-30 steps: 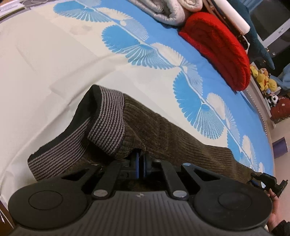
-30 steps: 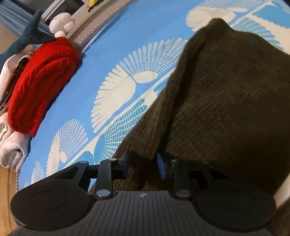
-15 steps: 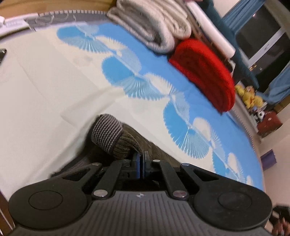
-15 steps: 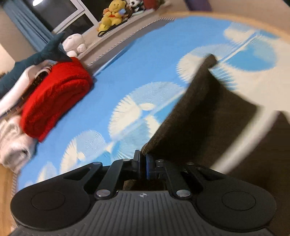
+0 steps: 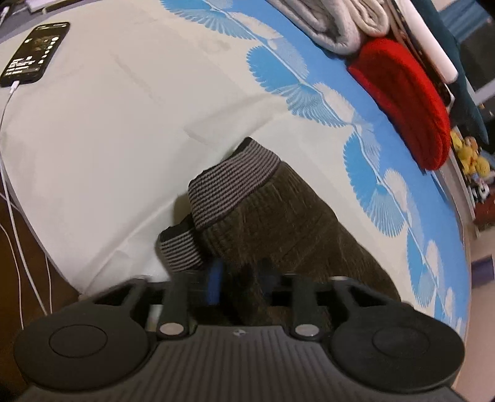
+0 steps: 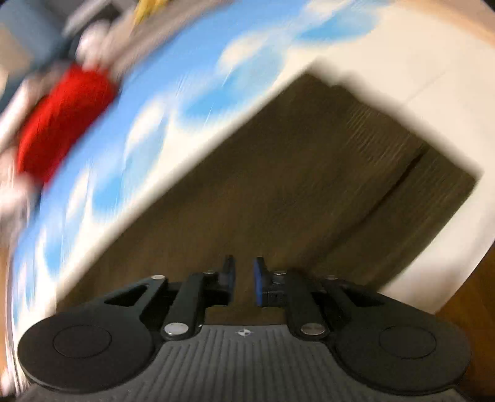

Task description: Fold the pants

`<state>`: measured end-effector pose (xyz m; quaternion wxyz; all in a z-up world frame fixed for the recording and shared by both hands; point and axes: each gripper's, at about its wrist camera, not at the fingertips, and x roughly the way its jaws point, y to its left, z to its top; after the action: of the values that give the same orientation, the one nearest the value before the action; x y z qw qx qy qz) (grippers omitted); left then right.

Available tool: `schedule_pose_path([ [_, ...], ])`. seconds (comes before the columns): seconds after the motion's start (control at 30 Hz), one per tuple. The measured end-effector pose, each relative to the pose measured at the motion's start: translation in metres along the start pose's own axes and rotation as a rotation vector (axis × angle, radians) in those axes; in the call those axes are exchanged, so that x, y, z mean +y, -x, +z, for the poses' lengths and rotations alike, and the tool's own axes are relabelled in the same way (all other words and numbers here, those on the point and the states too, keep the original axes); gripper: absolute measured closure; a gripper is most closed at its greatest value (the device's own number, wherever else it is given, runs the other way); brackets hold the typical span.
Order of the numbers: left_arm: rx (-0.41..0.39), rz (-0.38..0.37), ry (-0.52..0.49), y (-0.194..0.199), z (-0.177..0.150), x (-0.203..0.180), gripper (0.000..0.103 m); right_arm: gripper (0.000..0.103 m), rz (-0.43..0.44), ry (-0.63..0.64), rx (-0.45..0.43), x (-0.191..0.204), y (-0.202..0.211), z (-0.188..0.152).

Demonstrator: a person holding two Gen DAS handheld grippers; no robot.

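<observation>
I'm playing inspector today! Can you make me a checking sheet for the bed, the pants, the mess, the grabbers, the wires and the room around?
Surface: bedsheet, cream with blue fans.
Job's things: brown pants, striped waistband bunched up.
Clutter: red knit, grey folded blankets, phone.
Grippers: left gripper and right gripper just opened, over the pants.
Cables: white cable plugged into phone.
Surroundings: yellow plush toys.

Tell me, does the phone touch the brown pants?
Apart. The left wrist view shows bare cream sheet between the phone and the pants.
</observation>
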<state>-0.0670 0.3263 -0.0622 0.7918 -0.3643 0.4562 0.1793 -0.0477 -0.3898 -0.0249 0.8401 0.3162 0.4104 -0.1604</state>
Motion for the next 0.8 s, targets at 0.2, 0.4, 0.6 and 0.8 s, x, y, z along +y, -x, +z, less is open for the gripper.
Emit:
schedule_pose_path([
  [0.2, 0.029, 0.082, 0.138, -0.014, 0.006, 0.009, 0.054, 0.068, -0.115, -0.261, -0.093, -0.086, -0.008, 0.06],
  [0.4, 0.014, 0.098, 0.121, -0.017, 0.011, 0.006, 0.054, 0.068, -0.103, -0.438, -0.035, -0.123, -0.046, 0.064],
  [0.6, 0.01, 0.146, 0.08, -0.027, 0.013, -0.004, 0.076, 0.071, -0.161, -0.415, -0.056, -0.125, -0.058, 0.074],
  [0.8, -0.13, -0.001, 0.028, -0.001, 0.02, -0.018, 0.097, 0.093, -0.106, -0.332, -0.208, -0.099, -0.028, 0.084],
])
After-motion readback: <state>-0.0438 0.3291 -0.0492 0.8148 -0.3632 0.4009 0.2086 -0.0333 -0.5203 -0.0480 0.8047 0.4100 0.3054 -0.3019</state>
